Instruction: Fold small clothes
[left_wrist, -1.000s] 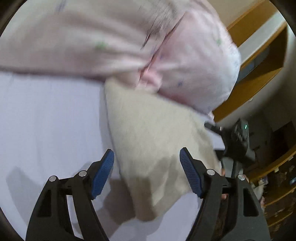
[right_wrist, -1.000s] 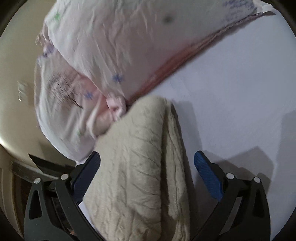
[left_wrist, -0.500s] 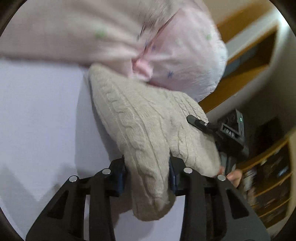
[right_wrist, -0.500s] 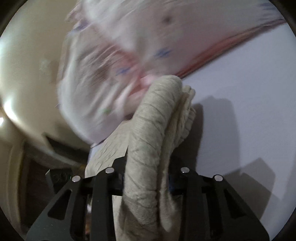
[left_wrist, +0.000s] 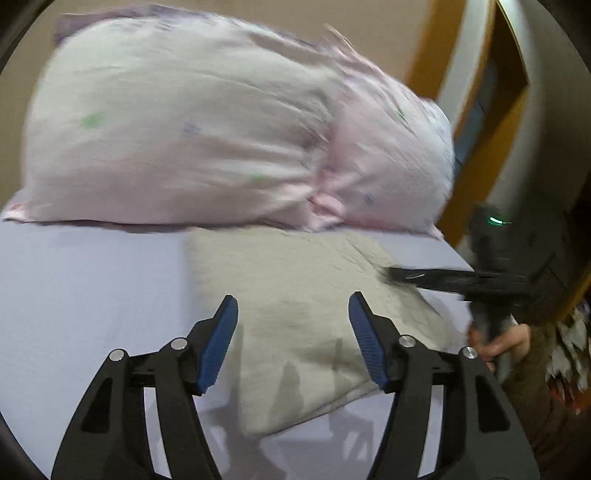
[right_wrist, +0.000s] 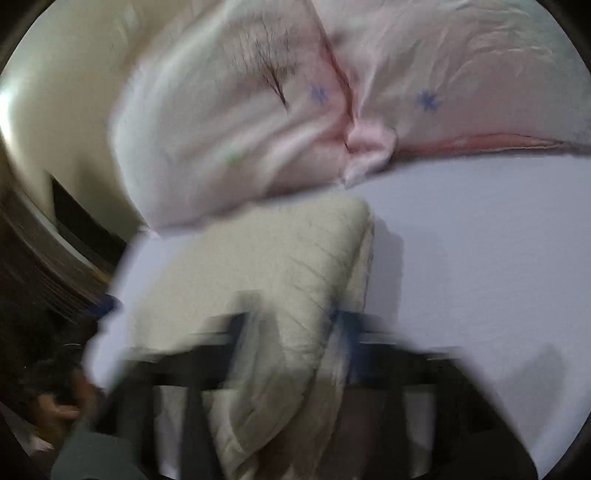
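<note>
The folded beige knit garment (left_wrist: 306, 314) lies on the bed (left_wrist: 92, 288) before the pink pillows (left_wrist: 184, 129). Left claw (left_wrist: 291, 339) spread above it; right claw (right_wrist: 291, 332) too blurred to tell. This fold seems finished; next likely setting it aside.

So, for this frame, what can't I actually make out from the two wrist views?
- Right tool, right wrist view: motion blur smears its fingers; open or shut on the beige knit garment cannot be told.
- Garment's near end, right wrist view: hidden behind the blurred tool and cut off by the bottom edge.
- Garment type, left wrist view: blur hides the knit detail on the garment.
- Pink pillows: print blurred in both views.
</note>
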